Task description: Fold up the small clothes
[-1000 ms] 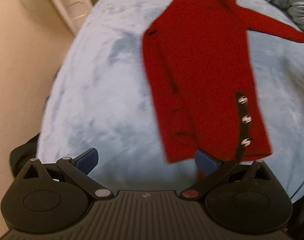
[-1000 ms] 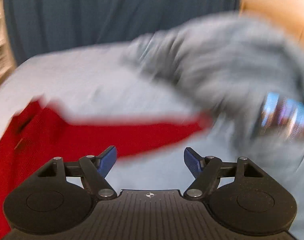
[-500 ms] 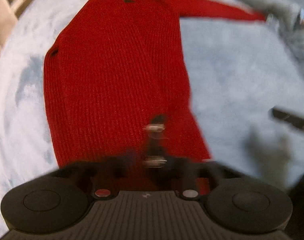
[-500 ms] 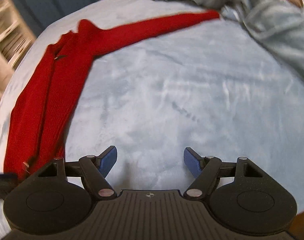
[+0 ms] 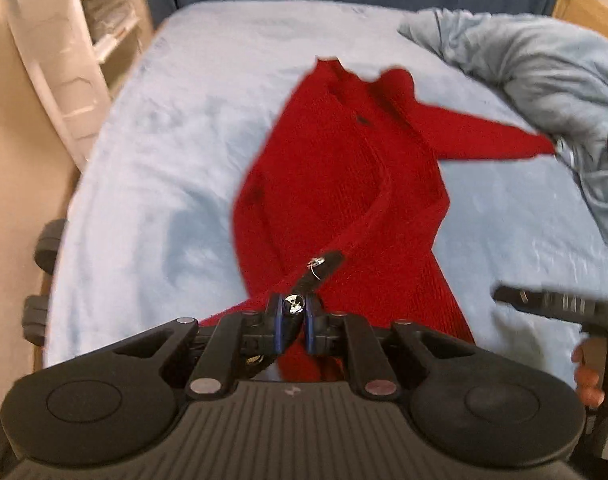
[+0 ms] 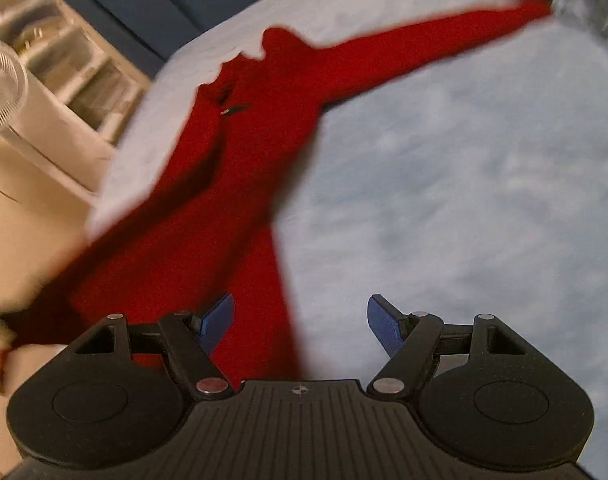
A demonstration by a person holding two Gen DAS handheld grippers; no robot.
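A red knitted sweater lies lengthwise on the light blue bed, with one sleeve stretched out to the right. My left gripper is shut on the sweater's near hem, at the black strip with silver buttons, and holds that edge raised off the bed. In the right wrist view the sweater runs from the left fingertip up to the far sleeve. My right gripper is open over the sweater's right edge, with nothing between its pads.
A bunched grey-blue blanket lies at the bed's far right, touching the sleeve's cuff. A white fan and shelves stand left of the bed. The right gripper and a hand show at the right of the left wrist view.
My left gripper went from open to shut on the buttoned hem and lifted it. My right gripper swung down from the blanket toward the sweater's near edge, staying open.
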